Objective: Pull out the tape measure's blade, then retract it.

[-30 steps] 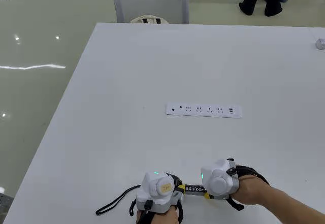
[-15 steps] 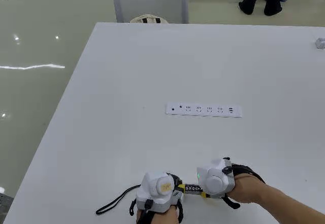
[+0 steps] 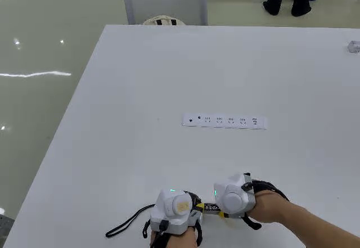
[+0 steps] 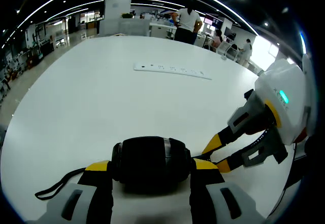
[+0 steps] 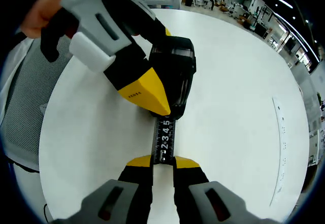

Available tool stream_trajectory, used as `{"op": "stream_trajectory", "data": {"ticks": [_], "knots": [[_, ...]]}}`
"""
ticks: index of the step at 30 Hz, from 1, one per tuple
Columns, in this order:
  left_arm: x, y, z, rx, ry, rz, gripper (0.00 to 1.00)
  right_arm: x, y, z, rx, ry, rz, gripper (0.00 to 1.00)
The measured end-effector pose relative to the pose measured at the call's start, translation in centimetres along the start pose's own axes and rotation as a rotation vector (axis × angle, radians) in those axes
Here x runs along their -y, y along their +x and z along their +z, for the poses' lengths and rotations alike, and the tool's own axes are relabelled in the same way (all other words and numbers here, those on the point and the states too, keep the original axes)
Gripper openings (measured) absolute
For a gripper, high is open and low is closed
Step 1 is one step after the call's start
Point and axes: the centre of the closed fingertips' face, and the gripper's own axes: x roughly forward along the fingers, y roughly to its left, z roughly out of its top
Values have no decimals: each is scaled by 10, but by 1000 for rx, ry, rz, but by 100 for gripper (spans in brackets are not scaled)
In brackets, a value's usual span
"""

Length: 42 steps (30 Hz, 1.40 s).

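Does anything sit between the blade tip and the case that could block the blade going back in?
Nothing visible. The short blade runs straight over the bare table from the right tongs to the case, held by the left tongs.

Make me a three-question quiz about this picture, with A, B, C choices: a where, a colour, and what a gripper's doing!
1. Where is the power strip? A. floor B. white table C. chair
2. The tape measure's case is: A. black B. red C. green
3. The right gripper is: A. wide open B. holding a cup C. shut on the blade
Answers: 1 B, it lies flat on the white table. 2 A, it looks black in both gripper views. 3 C, its jaws pinch the numbered blade.
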Motion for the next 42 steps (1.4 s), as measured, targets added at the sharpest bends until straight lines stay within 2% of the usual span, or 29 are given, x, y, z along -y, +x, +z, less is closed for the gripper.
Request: {"op": "stream_trajectory", "data": {"ticks": [42], "knots": [[0,1,-1,8,6,2,57,3,12,22,25,14,25,14]]}}
